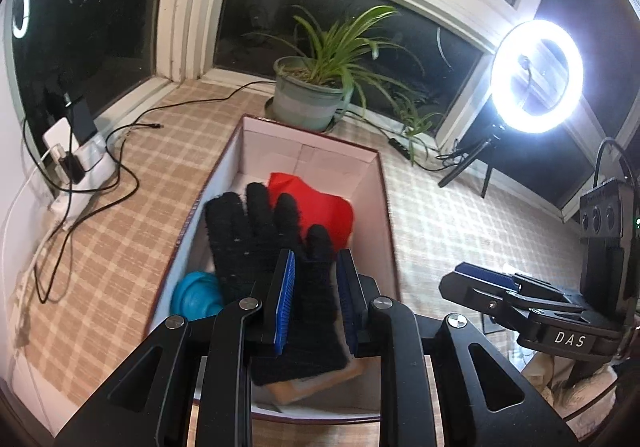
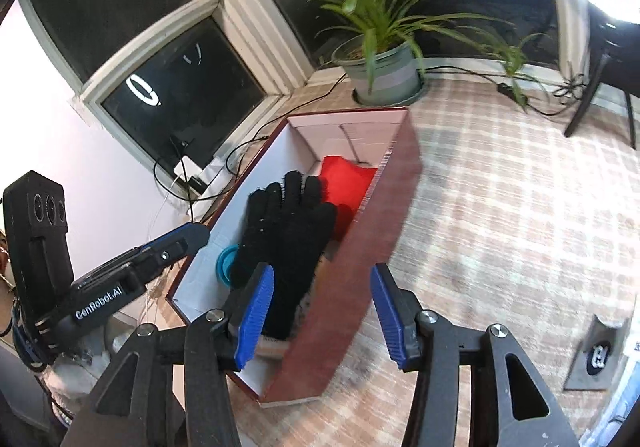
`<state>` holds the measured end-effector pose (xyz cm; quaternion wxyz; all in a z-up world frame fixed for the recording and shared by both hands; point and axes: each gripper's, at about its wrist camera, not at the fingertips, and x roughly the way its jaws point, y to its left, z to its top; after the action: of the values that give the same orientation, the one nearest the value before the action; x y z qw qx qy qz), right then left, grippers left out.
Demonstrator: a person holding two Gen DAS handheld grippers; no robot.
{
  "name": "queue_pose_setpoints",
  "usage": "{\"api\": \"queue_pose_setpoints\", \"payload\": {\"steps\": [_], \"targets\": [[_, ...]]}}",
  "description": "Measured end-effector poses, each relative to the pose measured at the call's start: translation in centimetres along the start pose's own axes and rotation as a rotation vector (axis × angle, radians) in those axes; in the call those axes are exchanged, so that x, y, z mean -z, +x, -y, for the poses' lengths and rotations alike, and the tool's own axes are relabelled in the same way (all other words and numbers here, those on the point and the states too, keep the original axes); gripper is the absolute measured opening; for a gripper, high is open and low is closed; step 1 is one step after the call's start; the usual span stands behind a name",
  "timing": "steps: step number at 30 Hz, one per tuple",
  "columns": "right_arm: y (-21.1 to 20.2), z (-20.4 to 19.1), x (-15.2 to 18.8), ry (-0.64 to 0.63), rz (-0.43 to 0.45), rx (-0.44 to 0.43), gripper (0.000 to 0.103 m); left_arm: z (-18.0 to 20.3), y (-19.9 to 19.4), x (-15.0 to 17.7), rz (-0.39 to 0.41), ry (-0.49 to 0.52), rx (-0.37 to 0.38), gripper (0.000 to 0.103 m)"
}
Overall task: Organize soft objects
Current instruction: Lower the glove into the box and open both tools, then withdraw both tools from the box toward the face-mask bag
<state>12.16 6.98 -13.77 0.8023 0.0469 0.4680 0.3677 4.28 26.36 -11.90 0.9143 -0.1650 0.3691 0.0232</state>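
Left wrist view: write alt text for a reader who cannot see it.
A black glove lies in an open box, between the open left gripper fingers, partly covering a red cloth and a blue object. A potted plant stands behind.

A black knit glove (image 1: 276, 267) (image 2: 286, 243) lies flat inside an open box (image 1: 384, 207) (image 2: 376, 247) with dark red outer walls and a white inside, its fingers spread and pointing toward the far end. Its fingertips overlap a red cloth (image 1: 316, 207) (image 2: 344, 179) bunched near the far end. A teal round object (image 1: 196, 295) (image 2: 225, 261) sits against the box's left wall, partly hidden under the glove's edge. The glove's cuff rests on a tan flat item (image 1: 316, 379) at the near end.
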Motion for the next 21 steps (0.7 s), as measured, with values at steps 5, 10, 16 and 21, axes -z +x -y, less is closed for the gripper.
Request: {"api": "queue_pose_setpoints", "payload": {"steps": [5,10,16,21], "targets": [[-3.1,2.6,1.3,0.03,0.034,0.014,0.047,2.4,-0.7,0.5,0.015,0.014,0.026,0.022],[-6.8,6.4,2.9,0.088,0.08,0.033,0.047,5.6,-0.7,1.3,0.005,0.04,0.086,0.03],[-11.3,11.5,5.6,0.155,0.116,0.073,0.063,9.4,-0.1,2.5,-0.022,0.058,0.15,0.03],[-13.7,15.7,8.4,0.197,0.099,0.12,0.064,13.1,1.2,4.0,-0.071,0.087,0.209,0.03]]}}
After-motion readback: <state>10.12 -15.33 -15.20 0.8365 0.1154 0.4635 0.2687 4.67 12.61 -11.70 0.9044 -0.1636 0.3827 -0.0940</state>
